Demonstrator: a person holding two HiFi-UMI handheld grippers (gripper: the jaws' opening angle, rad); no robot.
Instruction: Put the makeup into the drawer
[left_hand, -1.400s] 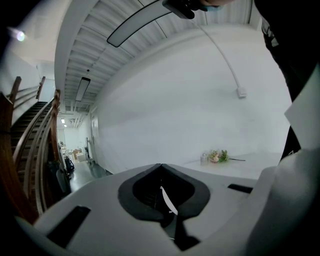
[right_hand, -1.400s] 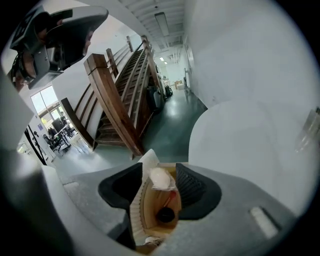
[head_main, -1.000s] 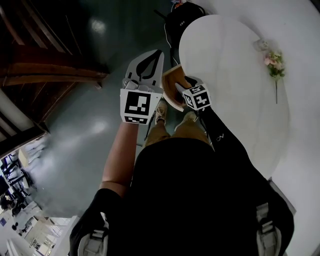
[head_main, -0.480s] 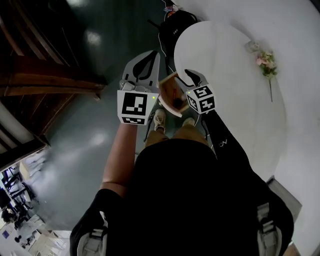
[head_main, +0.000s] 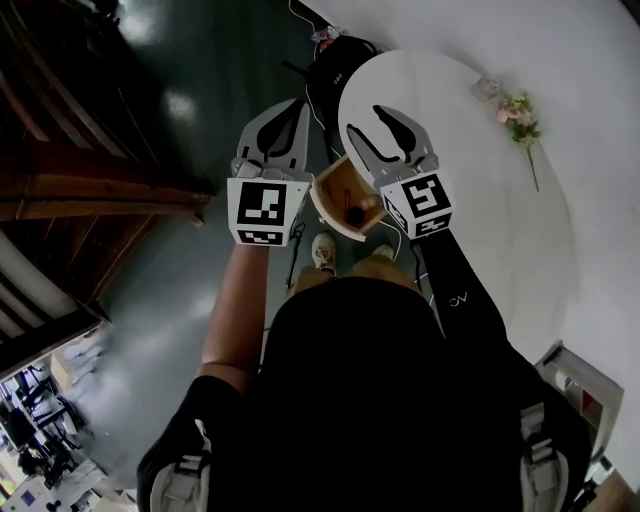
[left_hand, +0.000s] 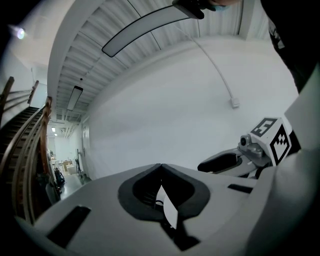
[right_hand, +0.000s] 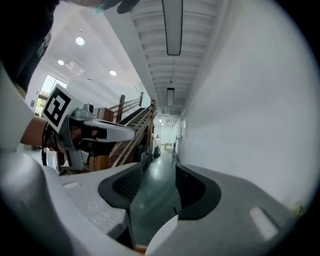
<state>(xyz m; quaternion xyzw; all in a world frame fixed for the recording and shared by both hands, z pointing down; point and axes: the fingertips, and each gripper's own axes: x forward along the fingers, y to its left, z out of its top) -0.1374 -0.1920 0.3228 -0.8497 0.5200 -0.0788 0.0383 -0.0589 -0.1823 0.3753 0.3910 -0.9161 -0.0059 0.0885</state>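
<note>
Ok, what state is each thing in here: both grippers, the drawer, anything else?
Left gripper: shut, empty.
Right gripper: open, empty.
Drawer: open, small dark item inside.
Flowers: lying flat on the table.

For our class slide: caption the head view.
Left tool shut, right tool open, flanking an open wooden drawer holding a small dark item.

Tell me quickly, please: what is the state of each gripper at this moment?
Left gripper: closed, jaws together, holding nothing.
Right gripper: open, jaws apart, nothing between them.
</note>
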